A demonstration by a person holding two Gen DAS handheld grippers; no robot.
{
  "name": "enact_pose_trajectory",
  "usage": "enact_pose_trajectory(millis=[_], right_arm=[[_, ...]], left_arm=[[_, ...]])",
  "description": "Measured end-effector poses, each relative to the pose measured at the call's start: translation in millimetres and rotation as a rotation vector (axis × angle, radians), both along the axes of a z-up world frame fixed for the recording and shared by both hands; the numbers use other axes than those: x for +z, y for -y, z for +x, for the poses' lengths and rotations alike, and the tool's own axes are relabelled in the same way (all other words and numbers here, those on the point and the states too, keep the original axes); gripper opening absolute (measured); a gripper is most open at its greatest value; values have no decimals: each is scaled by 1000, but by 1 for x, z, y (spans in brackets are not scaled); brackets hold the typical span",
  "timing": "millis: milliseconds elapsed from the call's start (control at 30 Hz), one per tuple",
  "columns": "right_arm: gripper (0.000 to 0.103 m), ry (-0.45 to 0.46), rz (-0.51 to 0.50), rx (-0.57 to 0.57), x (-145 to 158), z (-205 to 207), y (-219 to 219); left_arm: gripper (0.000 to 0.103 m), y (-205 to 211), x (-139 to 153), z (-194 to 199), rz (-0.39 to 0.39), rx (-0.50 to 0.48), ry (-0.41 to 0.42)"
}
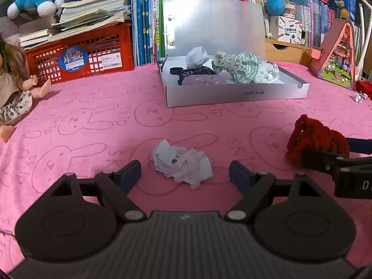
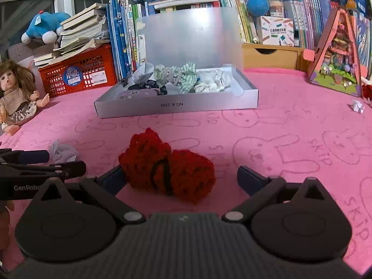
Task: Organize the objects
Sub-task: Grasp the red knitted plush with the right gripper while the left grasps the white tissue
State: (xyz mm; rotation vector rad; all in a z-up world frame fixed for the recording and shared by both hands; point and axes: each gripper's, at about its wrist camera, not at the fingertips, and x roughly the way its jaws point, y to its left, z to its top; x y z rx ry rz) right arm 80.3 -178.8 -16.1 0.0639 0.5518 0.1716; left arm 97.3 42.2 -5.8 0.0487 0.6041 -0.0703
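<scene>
Silver box marked "NO.A", pink "SKIP" cloth beneath

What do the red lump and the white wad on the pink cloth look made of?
Red lump: chunky crocheted or knitted yarn, matte and fuzzy, with looped stitches showing. White wad: crumpled paper, probably, given its sharp creases and faint print.

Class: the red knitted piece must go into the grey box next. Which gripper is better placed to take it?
Right. The right gripper is open around the red knitted piece; the left gripper frames the crumpled paper.
</scene>
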Motion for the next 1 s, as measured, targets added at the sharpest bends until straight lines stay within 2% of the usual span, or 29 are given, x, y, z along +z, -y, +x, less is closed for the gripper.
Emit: enact_pose_trajectory(millis=[133,300,467,667,933,1000], right_arm=[[100,16,3,-1,1,-3,0],[97,17,-1,8,1,-4,-1],[94,18,-4,21,0,-4,-2],[87,24,-6,49,0,-6,-4],[72,30,17,77,-1,-8,-2],[71,36,23,80,-1,-9,-1]], left_arm=[[83,1,1,-1,0,-9,10],[74,1,1,0,-10,-9,6],[72,2,0,-1,-10,-7,7],[72,3,0,-1,-13,-1,8],[60,2,0,-6,-14,31,22],[59,0,1,-5,-28,43,18]])
